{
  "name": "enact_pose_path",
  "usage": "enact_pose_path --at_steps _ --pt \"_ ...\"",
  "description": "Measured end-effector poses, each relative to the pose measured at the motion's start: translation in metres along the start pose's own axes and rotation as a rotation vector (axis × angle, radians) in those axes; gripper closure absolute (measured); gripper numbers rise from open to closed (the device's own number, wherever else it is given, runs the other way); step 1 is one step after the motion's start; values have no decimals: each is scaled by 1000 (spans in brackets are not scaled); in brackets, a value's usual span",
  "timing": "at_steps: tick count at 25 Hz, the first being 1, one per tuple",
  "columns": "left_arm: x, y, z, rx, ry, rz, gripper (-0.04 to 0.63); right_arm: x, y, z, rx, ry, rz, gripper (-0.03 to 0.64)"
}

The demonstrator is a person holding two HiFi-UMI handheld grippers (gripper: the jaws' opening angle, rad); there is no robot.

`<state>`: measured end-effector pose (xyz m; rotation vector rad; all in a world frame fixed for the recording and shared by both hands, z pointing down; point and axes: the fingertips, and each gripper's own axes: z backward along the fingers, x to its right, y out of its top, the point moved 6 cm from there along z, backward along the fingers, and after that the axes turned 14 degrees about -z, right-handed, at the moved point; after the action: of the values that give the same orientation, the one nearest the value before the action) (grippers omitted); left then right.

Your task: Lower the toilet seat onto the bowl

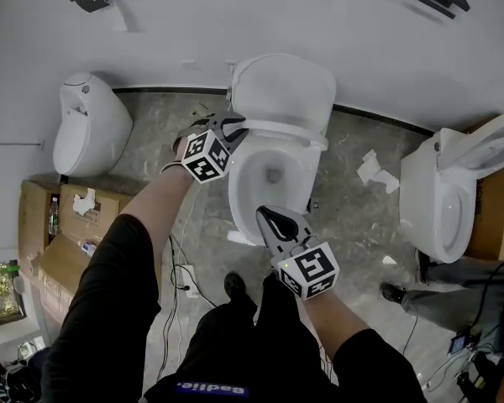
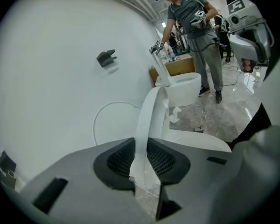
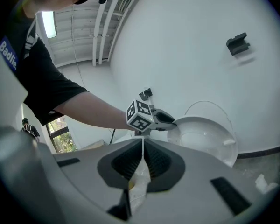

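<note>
Behind the bowl [image 1: 242,187], toilet seat [image 1: 281,91] stands upright

Person's wearing a black short-sleeved top [image 1: 109,309] with a small blue label [image 1: 208,389] on it (white lettering), black trousers [image 1: 227,342] and a dark shoe [image 1: 233,285]. The left tongs [image 1: 229,127] and right tongs [image 1: 265,217] look like the same kit: smooth light-grey plastic shells that go black toward the nose. Each one carries a white cube covered in black square markers, the left cube [image 1: 206,156] and the right cube [image 1: 309,269]. Up close the pads [image 2: 121,160] are black with a fine mesh texture, set into curved black surrounds, with dark rectangular slots further out on the shells.
</note>
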<state>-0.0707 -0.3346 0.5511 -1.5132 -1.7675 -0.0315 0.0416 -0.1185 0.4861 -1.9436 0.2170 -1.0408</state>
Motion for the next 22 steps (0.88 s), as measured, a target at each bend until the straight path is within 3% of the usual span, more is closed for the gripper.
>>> enact_pose_path --at_steps 8,15,22 --pt "53 1 16 79 -62 -57 497 -44 -33 5 32 -98 -17 586" --pt "128 1 28 65 -199 -156 476 -79 -62 19 68 -186 -50 586" --pt "165 2 30 35 -185 -135 466 -98 -100 47 18 -199 -72 586"
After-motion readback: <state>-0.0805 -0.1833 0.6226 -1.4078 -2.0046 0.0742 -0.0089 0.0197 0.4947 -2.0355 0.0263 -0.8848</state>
